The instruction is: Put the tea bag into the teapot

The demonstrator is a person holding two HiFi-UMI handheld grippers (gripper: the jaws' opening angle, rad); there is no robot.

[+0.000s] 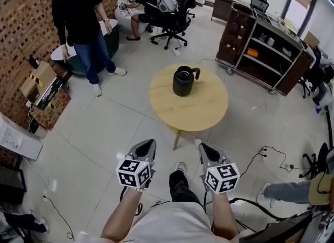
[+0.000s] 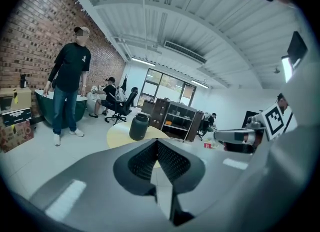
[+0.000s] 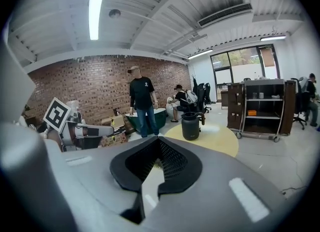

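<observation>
The black teapot (image 1: 183, 81) stands with its lid off on the far side of the round wooden table (image 1: 209, 112). It also shows in the left gripper view as the teapot (image 2: 139, 126) and in the right gripper view as the teapot (image 3: 190, 126), well ahead of both jaws. My left gripper (image 1: 147, 144) and right gripper (image 1: 203, 147) hang side by side above the floor, short of the table's near edge. Both are shut with nothing between the jaws. No tea bag is visible in any view.
A person in black (image 1: 78, 22) stands at the back left by a green tub, and another person (image 1: 145, 0) sits among office chairs (image 1: 175, 20). A dark shelf cart (image 1: 261, 54) stands at the right. Cardboard boxes (image 1: 44, 88) line the brick wall. Cables (image 1: 267, 155) lie on the floor.
</observation>
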